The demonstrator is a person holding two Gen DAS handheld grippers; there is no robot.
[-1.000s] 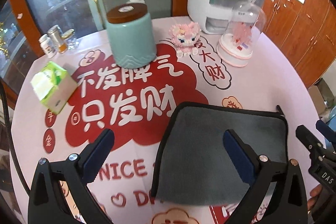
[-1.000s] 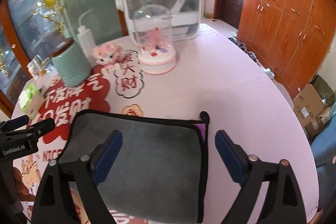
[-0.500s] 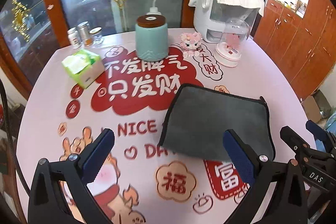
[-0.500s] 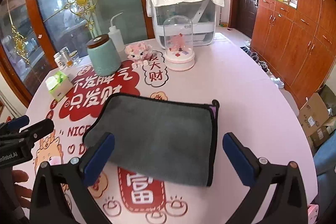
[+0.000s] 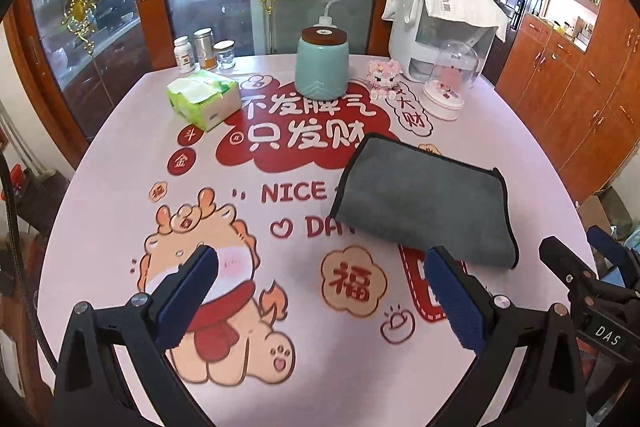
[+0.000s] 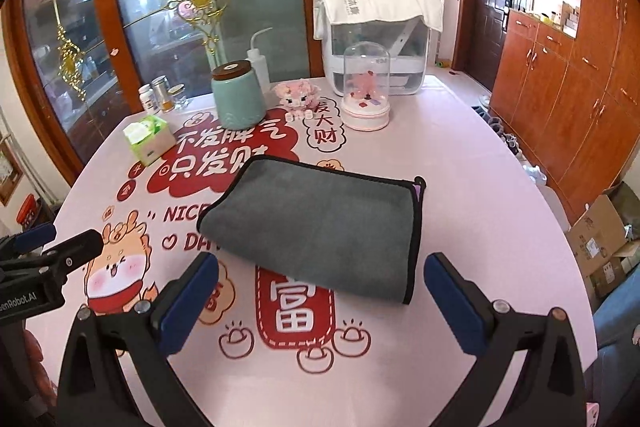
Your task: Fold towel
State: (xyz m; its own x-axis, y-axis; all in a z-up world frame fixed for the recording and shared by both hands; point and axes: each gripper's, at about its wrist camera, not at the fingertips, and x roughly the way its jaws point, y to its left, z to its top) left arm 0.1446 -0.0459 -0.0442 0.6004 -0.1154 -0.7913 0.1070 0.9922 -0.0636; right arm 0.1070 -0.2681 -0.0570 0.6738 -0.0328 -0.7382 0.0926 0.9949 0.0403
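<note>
A grey towel (image 5: pixel 424 199) with black trim lies folded flat on the pink printed table (image 5: pixel 120 163); it also shows in the right wrist view (image 6: pixel 324 223). My left gripper (image 5: pixel 320 291) is open and empty, held above the table, near and left of the towel. My right gripper (image 6: pixel 320 291) is open and empty, held above the table just short of the towel's near edge. Each gripper shows at the edge of the other's view: the right one (image 5: pixel 580 271), the left one (image 6: pixel 52 251).
At the back of the table stand a teal jar (image 5: pixel 322 63), a tissue box (image 5: pixel 204 99), small bottles (image 5: pixel 196 53), a pink toy (image 5: pixel 384 77), a glass dome (image 5: pixel 450 83) and a white appliance (image 5: pixel 436 23). Wooden cabinets (image 6: pixel 560 87) line the right.
Both grippers have pulled back and up from the towel. The towel, which lay between the fingers, now lies farther off, flat and still.
</note>
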